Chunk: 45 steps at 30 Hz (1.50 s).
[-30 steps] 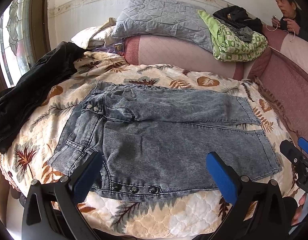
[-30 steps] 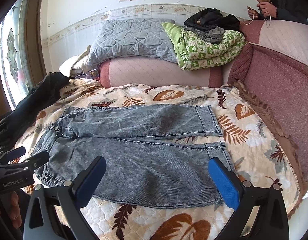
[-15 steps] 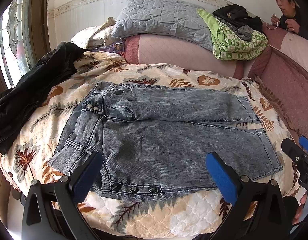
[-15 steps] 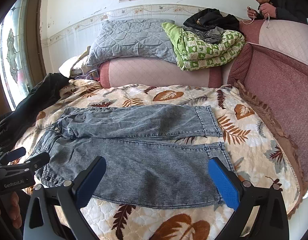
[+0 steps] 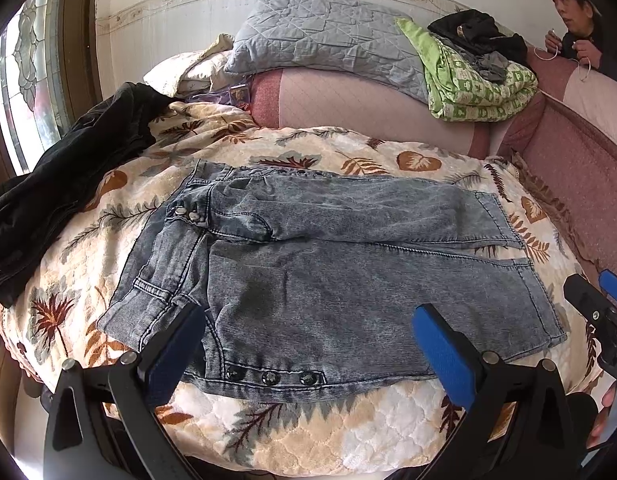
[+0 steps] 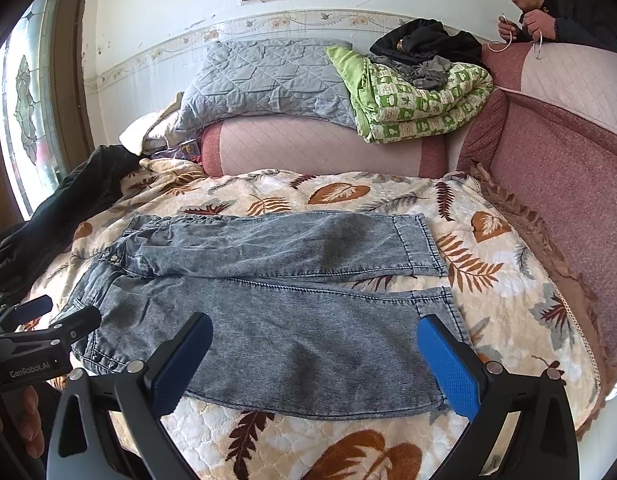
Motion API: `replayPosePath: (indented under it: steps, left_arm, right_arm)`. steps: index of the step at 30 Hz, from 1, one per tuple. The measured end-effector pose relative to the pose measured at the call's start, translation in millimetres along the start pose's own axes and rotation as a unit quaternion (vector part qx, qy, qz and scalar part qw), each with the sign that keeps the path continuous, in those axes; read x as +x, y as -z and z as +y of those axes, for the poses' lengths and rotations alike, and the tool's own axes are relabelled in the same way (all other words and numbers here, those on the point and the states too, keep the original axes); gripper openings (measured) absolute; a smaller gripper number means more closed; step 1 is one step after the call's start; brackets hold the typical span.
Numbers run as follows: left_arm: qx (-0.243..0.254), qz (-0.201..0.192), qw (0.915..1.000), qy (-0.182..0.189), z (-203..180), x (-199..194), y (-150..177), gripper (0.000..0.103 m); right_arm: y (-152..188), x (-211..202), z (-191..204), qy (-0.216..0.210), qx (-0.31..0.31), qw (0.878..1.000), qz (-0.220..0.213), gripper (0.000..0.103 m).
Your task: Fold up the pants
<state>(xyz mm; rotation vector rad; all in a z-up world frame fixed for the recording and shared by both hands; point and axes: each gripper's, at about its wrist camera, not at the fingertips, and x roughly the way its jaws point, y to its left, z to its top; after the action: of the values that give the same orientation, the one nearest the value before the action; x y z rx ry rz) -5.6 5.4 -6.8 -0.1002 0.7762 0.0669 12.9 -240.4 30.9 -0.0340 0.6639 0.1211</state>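
Grey washed denim pants (image 5: 328,272) lie flat on the leaf-print blanket, waistband to the left, both legs side by side pointing right; they also show in the right wrist view (image 6: 276,300). My left gripper (image 5: 308,336) is open and empty, hovering over the near edge by the waistband and side buttons. My right gripper (image 6: 314,350) is open and empty, over the near leg close to its hem. Each gripper shows at the edge of the other's view, the right one (image 5: 600,312) and the left one (image 6: 44,332).
The blanket (image 6: 348,196) covers a bed. A black jacket (image 5: 68,168) lies at the left edge. A pink bolster (image 6: 320,148) with a grey quilt and green bedding stands behind. A padded pink wall (image 6: 556,168) runs along the right; a person (image 6: 548,0) leans over it.
Almost nothing has changed. Both grippers stay open over the near edge of the pants, with only a slight drift.
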Motion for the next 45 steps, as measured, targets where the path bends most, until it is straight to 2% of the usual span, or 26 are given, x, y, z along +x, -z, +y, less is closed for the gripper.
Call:
replayPosePath:
  steps: [25,27,29,32,35,37,39,41,45]
  left_arm:
    - [-0.004,0.007,1.0,0.0,4.2,1.8,0.6,0.103]
    - [-0.009,0.013,0.9998,0.011,6.9,3.9,0.5,0.103]
    - [-0.021,0.022,0.9987,0.04,14.0,7.0,0.4,0.103]
    - [-0.031,0.033,0.9973,0.057,30.0,14.7,-3.5,0.103]
    - [-0.061,0.046,0.995,0.065,55.5,25.9,-12.5,0.103]
    - [-0.069,0.044,0.9952,0.053,71.1,31.6,-20.2,0.103]
    - [-0.068,0.044,0.9954,0.051,85.4,38.4,-30.8,0.103]
    - [-0.078,0.054,0.9944,0.048,102.8,51.0,-46.1,0.103]
    - [-0.111,0.087,0.9872,0.074,134.4,90.1,-81.9,0.103]
  right_arm:
    - [-0.6,1.6,6.6,-0.002,-0.005,1.0,0.001,0.103]
    - [-1.1,2.6,6.5,-0.005,-0.005,1.0,0.003,0.103]
    - [-2.7,5.4,2.6,-0.015,0.003,1.0,0.009,0.103]
    - [-5.7,17.0,-17.4,-0.035,0.029,0.998,0.034,0.103]
    - [-9.6,35.3,-54.0,-0.051,0.075,0.994,0.064,0.103]
    - [-12.1,47.2,-81.7,-0.05,0.108,0.99,0.073,0.103]
    - [-17.0,59.5,-104.6,-0.035,0.122,0.989,0.08,0.103]
    - [-27.4,78.9,-126.0,-0.041,0.132,0.986,0.097,0.103]
    - [-54.8,134.9,-179.2,-0.106,0.211,0.961,0.142,0.103]
